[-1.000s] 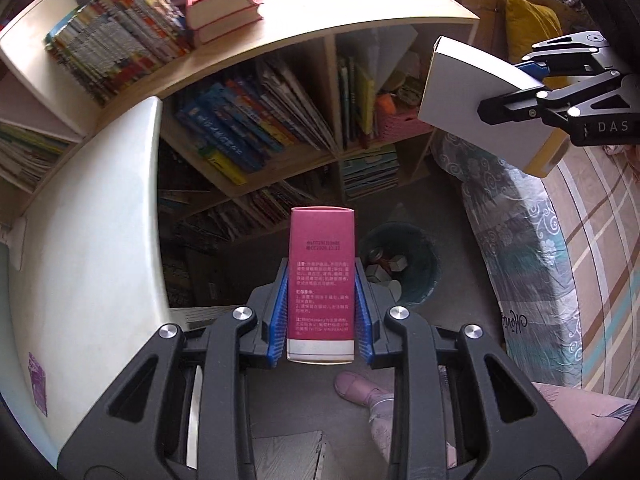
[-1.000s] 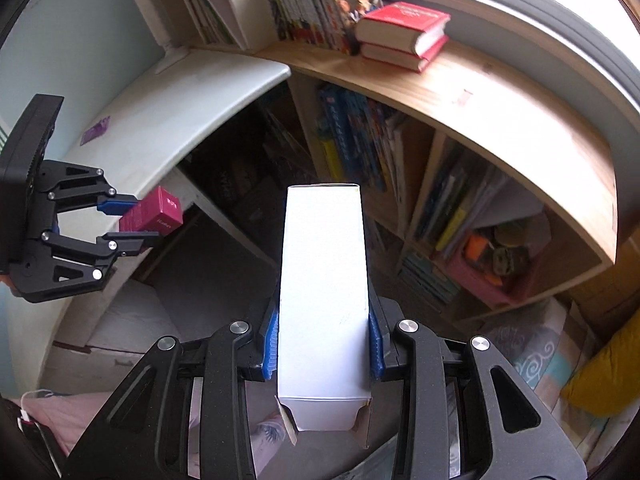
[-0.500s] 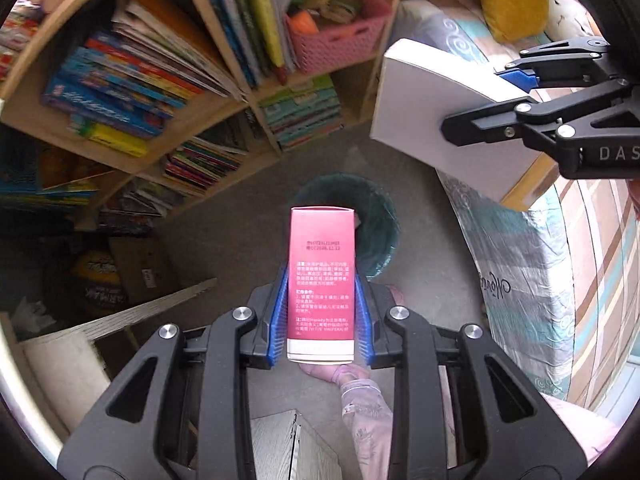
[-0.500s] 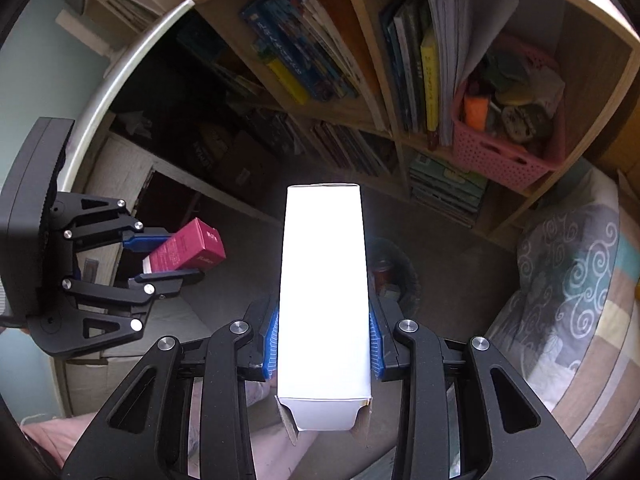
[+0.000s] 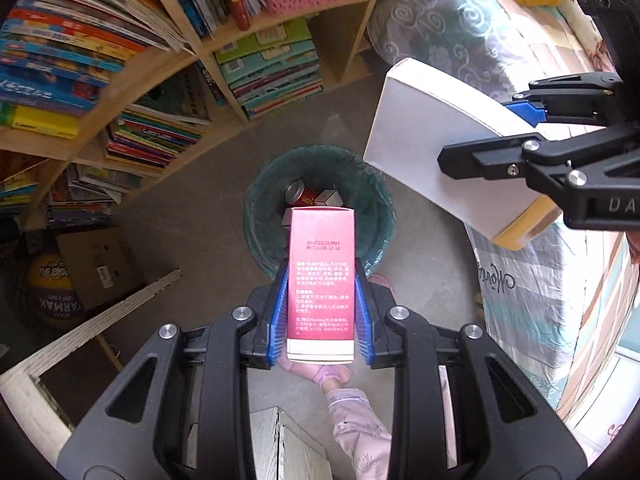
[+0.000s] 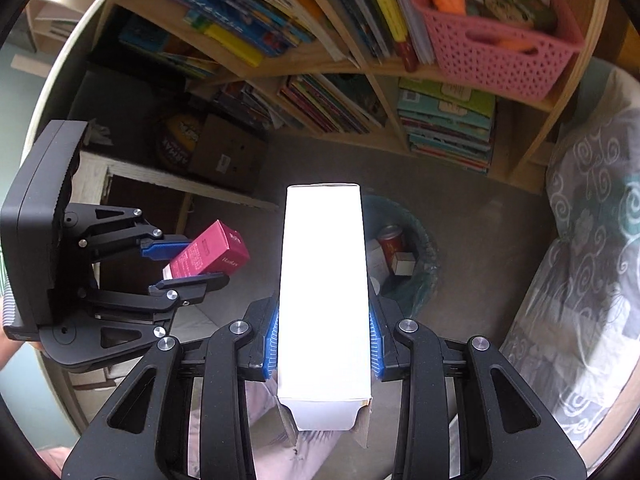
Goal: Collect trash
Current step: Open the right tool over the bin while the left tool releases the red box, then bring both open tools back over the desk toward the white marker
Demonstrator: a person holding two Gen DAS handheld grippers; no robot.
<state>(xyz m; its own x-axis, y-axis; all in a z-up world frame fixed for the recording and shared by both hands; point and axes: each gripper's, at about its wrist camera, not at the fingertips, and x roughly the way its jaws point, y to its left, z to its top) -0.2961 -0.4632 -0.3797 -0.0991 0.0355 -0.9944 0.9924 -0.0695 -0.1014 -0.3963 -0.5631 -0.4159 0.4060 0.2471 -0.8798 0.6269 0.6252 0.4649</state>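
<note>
A round bin (image 5: 256, 216) lined with a dark green bag stood on the floor (image 5: 192, 208) between the bookshelf (image 5: 168, 56) and the bed (image 5: 532, 280). Inside it lay a red can (image 5: 299, 193), a small white-and-red carton (image 5: 329, 197) and other pale packaging, partly hidden. On a shelf above, a pink basket (image 6: 496, 48) held mixed small items, among them something orange.

The left gripper (image 5: 321, 312) had its fingers (image 5: 279, 316) clenched on a pink box (image 5: 322, 280), a slim carton with white printed text and a white band at its near end; it hung directly over the bin's near rim. The right gripper (image 6: 323, 342) had its fingers (image 6: 272, 340) clamped on a white box (image 6: 323, 292), a taller plain carton with an open flap at its near end, held above the floor just beside the bin.
</note>
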